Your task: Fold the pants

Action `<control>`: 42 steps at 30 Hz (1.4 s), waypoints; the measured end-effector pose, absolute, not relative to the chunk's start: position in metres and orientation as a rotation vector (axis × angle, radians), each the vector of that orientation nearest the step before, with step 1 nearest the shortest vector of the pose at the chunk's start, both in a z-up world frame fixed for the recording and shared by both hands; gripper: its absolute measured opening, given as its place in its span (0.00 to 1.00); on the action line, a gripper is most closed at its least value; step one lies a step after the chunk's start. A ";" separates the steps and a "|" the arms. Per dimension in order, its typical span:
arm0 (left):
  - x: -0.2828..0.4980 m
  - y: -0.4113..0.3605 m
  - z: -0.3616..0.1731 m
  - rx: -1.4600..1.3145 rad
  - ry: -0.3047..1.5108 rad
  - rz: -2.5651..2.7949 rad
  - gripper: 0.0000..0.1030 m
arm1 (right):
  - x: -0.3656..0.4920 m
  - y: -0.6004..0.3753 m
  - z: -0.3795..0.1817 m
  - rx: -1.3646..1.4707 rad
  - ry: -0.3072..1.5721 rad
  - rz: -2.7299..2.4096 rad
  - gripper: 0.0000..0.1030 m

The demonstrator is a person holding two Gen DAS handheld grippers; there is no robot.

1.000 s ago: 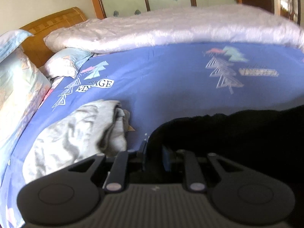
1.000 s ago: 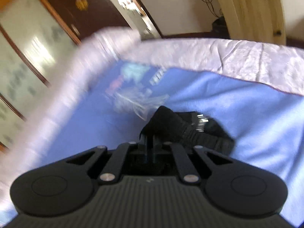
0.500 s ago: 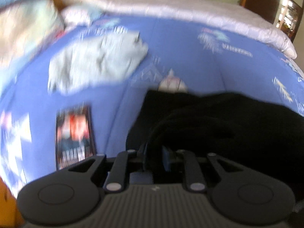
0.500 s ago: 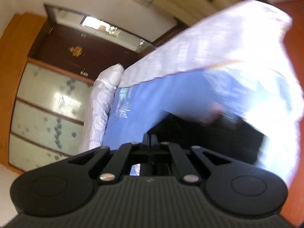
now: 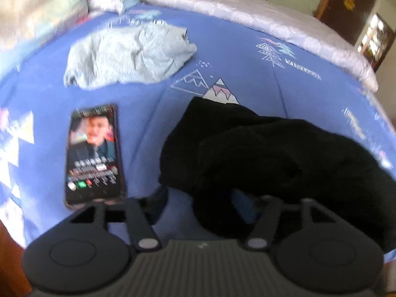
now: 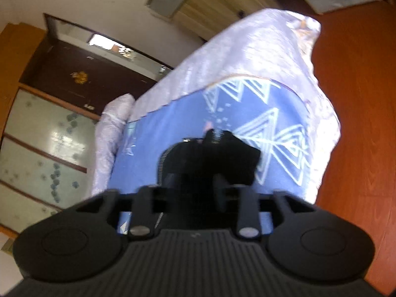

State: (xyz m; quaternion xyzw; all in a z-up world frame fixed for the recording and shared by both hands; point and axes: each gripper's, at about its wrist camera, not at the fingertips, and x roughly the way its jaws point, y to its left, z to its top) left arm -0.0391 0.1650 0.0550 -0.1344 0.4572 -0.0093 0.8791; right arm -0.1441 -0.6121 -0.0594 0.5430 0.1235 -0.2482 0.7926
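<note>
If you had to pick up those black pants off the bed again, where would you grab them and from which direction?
Probably at the near left corner of the black pants, coming down from above. There the cloth ends in a thick folded edge on the blue sheet, clear of the phone beside it, so open jaws could straddle the edge and pinch all layers together.

Bedroom. Bed (image 5: 247, 57) w/ blue sheet printed w/ triangle and mountain shapes; pale lilac quilt (image 5: 272, 22) rolled along the far side, and a lilac cover (image 6: 267, 57) draped over the bed's end. Pillows (image 5: 42, 10) at top left (blurred). Floor (image 6: 358, 123) is reddish-brown wood. Dark brown door (image 6: 81, 81) w/ a gold ornament, next to frosted glass panels (image 6: 49, 143) in wood frames. Whitish wall (image 6: 81, 2); light-wood cabinet (image 6: 217, 2). Bright daylight.
</note>
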 end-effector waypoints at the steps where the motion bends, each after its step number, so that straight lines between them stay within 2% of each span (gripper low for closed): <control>1: -0.038 0.165 0.054 -0.311 0.963 -0.030 0.62 | -0.140 -0.610 -0.062 1.151 0.278 -0.525 0.42; 6: -0.024 0.164 0.046 -0.416 0.997 -0.072 0.60 | -0.129 -0.602 -0.075 1.108 0.371 -0.508 0.42; 7: -0.020 0.161 0.045 -0.408 1.002 -0.074 0.55 | -0.123 -0.603 -0.079 1.106 0.379 -0.518 0.42; 8: -0.015 0.158 0.044 -0.396 1.010 -0.069 0.43 | -0.119 -0.603 -0.081 1.100 0.377 -0.522 0.42; 9: -0.009 0.154 0.041 -0.380 1.027 -0.050 0.32 | -0.115 -0.605 -0.081 1.091 0.379 -0.520 0.33; 10: -0.004 0.153 0.038 -0.372 1.049 -0.025 0.11 | -0.110 -0.606 -0.082 1.079 0.391 -0.524 0.20; 11: -0.001 0.154 0.036 -0.383 1.072 -0.010 0.12 | -0.106 -0.608 -0.080 1.078 0.411 -0.536 0.05; 16: -0.014 0.176 0.063 -0.466 1.034 -0.001 0.10 | -0.135 -0.614 -0.041 1.140 0.222 -0.478 0.04; 18: -0.024 0.185 0.072 -0.497 1.033 -0.025 0.10 | -0.147 -0.614 -0.029 1.104 0.203 -0.479 0.04; 21: -0.035 0.182 0.067 -0.436 1.053 0.003 0.10 | -0.161 -0.612 -0.032 1.033 0.242 -0.540 0.04; 24: -0.034 0.179 0.041 -0.422 1.142 0.043 0.10 | -0.166 -0.613 -0.068 1.047 0.350 -0.647 0.04; 25: -0.034 0.177 0.033 -0.409 1.172 0.070 0.11 | -0.164 -0.614 -0.081 1.056 0.390 -0.684 0.05; 27: -0.034 0.172 0.019 -0.353 1.214 0.110 0.15 | -0.162 -0.613 -0.099 1.077 0.450 -0.752 0.24; 29: -0.040 0.173 0.023 -0.366 1.202 0.084 0.29 | -0.168 -0.613 -0.101 1.108 0.415 -0.778 0.38; 30: -0.044 0.175 0.030 -0.377 1.178 0.061 0.33 | -0.172 -0.613 -0.097 1.109 0.378 -0.785 0.42; 36: -0.061 0.193 0.057 -0.449 1.053 0.003 0.64 | -0.197 -0.629 -0.081 1.133 0.171 -0.733 0.57; 38: -0.061 0.192 0.051 -0.498 1.063 -0.024 0.81 | -0.201 -0.631 -0.090 1.198 0.141 -0.681 0.60; 42: -0.051 0.180 0.025 -0.622 1.131 -0.086 0.89 | -0.203 -0.629 -0.114 1.266 0.150 -0.626 0.65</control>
